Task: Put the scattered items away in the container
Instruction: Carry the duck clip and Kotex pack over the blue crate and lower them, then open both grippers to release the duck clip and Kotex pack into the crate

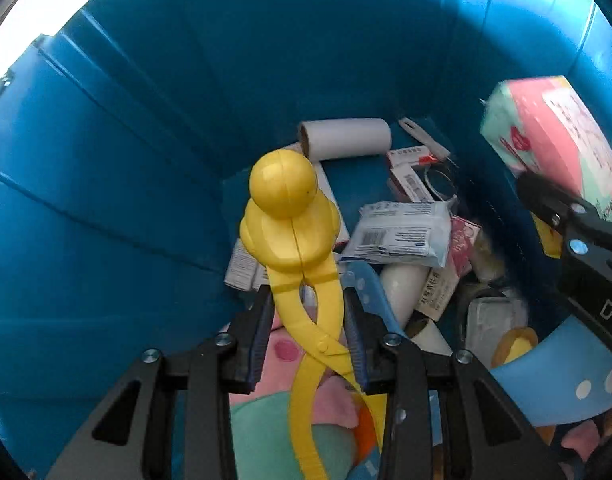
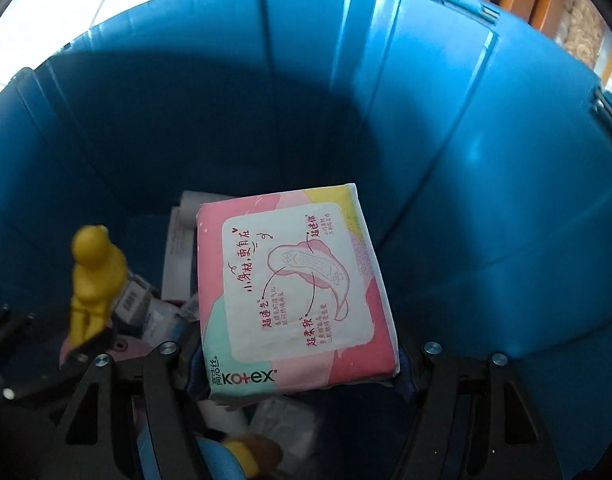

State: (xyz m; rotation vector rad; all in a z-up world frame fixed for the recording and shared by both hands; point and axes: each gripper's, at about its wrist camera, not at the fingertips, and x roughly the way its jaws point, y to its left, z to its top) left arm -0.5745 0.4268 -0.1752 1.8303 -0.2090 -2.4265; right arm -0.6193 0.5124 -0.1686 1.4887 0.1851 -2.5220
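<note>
left tool (image 1: 309, 332): closed on the yellow duck tongs (image 1: 294, 240). You pinch the crossed arms just above the pivot, so the duck mould stays shut and sticks out ahead of the pads.
duck tongs axis: long axis runs along the tool's pointing line. Duck head leads, aimed down into the bin; handles trail back under the camera.
right tool (image 2: 302, 364): gripping the pink pad pack (image 2: 294, 280) across its near end by the brand edge. The jaws stand wide because the pack is wide, not because they are loose.
pad pack axis: flat printed face up toward the camera. Long side points away from you toward the far wall, slightly skewed right.
blue bin (image 1: 154, 152): both tools are inside the rim, with walls all around.
where the items are: both held above the pile, neither resting yet as far as I can tell.
pile below: paper roll (image 1: 345, 138), white wipes packet (image 1: 401, 232), small boxes, soft pink toy.
why held so: probably to carry both in at once and release low over the heap. Judgement only.
risk: the right tool sits near the right wall in the left view, so you may clip it.
</note>
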